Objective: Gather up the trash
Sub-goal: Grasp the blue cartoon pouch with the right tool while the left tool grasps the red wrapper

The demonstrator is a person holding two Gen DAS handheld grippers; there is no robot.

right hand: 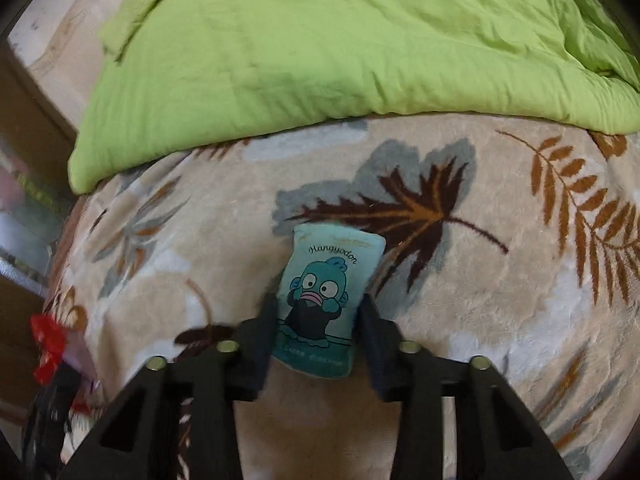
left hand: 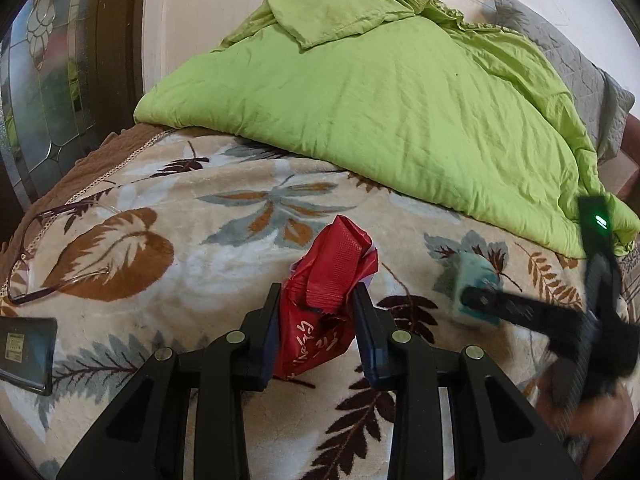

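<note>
Two pieces of trash lie on the leaf-patterned blanket (left hand: 192,240): one red wrapper (left hand: 324,300) clamped between the left gripper (left hand: 316,304) fingers, and one teal packet (right hand: 324,296) pinched between the right gripper (right hand: 320,312) fingers. One pair of glasses (left hand: 52,256) and one phone (left hand: 26,354) lie left.

The left hand-held gripper (left hand: 316,300) is built of matte black plastic, with two angular arms pierced by triangular cut-outs. Four round silver pins are set along the linkage. Dark blue pads (left hand: 370,344) line the inner finger faces. The right hand-held gripper (right hand: 318,310) is made alike. Bare skin (left hand: 604,420) is seen behind it.
</note>
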